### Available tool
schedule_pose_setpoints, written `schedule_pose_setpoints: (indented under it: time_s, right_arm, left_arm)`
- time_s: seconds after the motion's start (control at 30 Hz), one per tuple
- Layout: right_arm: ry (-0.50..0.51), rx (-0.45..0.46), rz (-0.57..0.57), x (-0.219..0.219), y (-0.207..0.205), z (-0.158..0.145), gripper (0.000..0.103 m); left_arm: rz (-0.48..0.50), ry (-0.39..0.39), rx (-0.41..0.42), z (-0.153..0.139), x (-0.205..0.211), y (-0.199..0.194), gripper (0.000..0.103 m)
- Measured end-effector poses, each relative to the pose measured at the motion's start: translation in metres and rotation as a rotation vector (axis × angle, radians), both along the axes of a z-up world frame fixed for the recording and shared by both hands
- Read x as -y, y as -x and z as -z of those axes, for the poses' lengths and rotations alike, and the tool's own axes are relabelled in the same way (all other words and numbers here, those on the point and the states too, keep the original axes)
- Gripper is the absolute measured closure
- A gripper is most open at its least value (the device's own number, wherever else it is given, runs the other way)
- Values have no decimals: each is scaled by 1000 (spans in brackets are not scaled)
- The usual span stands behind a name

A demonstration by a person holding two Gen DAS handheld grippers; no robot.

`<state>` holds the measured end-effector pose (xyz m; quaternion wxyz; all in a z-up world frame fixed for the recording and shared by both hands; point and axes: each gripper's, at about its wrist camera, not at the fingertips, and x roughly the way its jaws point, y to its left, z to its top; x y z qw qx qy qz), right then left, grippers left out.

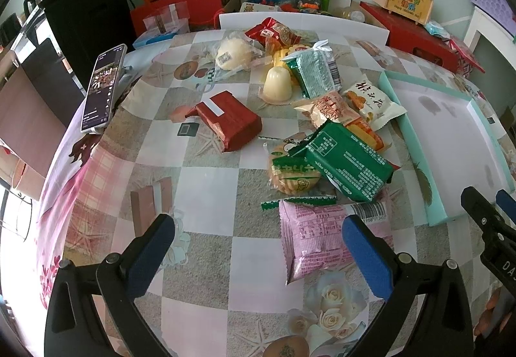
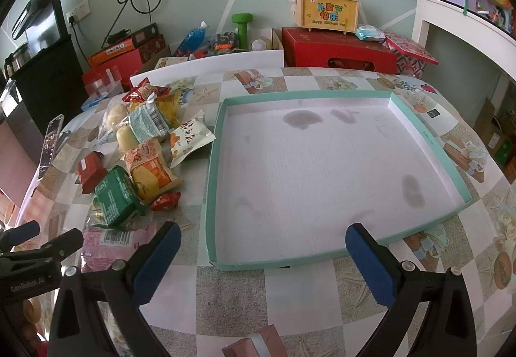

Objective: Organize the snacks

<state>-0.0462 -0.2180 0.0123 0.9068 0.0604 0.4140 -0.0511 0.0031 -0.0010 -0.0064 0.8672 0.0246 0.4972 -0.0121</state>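
Snacks (image 1: 322, 118) heaped on table (image 1: 206, 195) beside empty tray (image 2: 322, 163) | left gripper (image 1: 258, 247) wide, nearest pink packet (image 1: 316, 237) | right gripper (image 2: 262, 257) wide, facing tray, nothing held

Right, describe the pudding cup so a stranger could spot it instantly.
Start at the big teal-rimmed tray; the snack pile lies on the tablecloth beside it. Deep in the pile, next to the pale teal packet, stands the pudding cup: the only smooth, cream-coloured dome among flat printed wrappers.
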Motion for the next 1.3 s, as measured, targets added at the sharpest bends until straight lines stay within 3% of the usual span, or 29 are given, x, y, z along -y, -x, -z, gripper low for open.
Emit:
schedule_pose_setpoints:
  time_s: [0.83, 1.07, 1.3]
  right_arm:
    - [2, 1, 2, -1, 0, 2, 0]
    - [3, 10, 3, -1, 0, -2, 0]
    - [-9, 34, 33, 4, 1, -8, 0]
  left_arm:
    - [16, 3, 0, 0, 4, 2, 0]
    - [45, 13, -15, 4, 14, 1, 0]
    - [132, 51, -45, 10, 42, -3, 0]
